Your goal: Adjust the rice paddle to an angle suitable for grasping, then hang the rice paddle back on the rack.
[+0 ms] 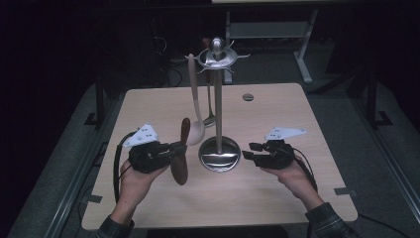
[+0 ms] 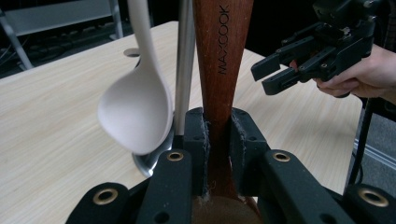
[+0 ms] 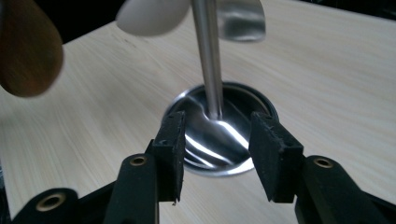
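Observation:
A steel utensil stand [image 1: 218,99] rises from a round base [image 1: 219,154] at mid-table. A cream ladle [image 1: 196,130] and a metal spoon [image 1: 210,118] hang from its top hooks. My left gripper [image 1: 174,147] is shut on a brown wooden spoon [image 1: 181,158], held left of the base; the handle marked MAXCOOK [image 2: 223,56] runs up between the pads [image 2: 196,140]. The cream ladle bowl [image 2: 135,112] hangs just beside it. My right gripper [image 1: 249,150] stands open right of the base, its jaws framing the steel base [image 3: 217,135] and pole [image 3: 208,51].
A small round grommet [image 1: 248,97] sits in the tabletop [image 1: 277,198] at the back right. A white desk frame [image 1: 302,44] stands behind the table. The right gripper [image 2: 303,60] appears in the left gripper view, open.

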Tool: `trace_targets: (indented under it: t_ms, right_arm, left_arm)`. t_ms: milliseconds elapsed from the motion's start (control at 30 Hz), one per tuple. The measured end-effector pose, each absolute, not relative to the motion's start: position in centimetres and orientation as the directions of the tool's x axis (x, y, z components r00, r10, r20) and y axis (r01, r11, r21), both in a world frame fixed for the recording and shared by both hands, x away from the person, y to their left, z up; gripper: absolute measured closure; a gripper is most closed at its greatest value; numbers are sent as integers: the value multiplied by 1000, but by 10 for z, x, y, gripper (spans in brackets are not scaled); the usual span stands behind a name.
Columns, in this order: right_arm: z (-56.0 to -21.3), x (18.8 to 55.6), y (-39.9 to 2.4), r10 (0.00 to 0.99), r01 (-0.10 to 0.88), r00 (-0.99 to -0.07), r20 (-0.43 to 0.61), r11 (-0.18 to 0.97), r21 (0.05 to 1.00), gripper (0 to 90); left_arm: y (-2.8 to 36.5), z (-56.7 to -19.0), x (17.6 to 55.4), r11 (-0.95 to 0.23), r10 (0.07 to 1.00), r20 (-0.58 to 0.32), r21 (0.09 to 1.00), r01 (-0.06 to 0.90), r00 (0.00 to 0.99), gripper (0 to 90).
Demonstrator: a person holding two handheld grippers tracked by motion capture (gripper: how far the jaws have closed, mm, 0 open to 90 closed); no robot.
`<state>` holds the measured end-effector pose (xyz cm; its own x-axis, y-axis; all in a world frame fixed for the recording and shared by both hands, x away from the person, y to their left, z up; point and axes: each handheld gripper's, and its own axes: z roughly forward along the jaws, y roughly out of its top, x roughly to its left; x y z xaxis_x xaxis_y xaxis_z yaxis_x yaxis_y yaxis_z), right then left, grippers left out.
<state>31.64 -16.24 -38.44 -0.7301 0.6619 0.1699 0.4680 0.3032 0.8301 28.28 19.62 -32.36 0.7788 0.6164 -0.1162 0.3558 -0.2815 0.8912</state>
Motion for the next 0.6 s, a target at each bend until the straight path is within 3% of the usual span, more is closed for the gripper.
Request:
trace_targets:
  t_ms: [600]
  right_arm:
    - [-323, 313, -122, 508, 363, -830, 229, 182, 914, 584]
  left_arm:
    - [152, -322, 290, -274, 621, -90, 906, 323, 779, 784]
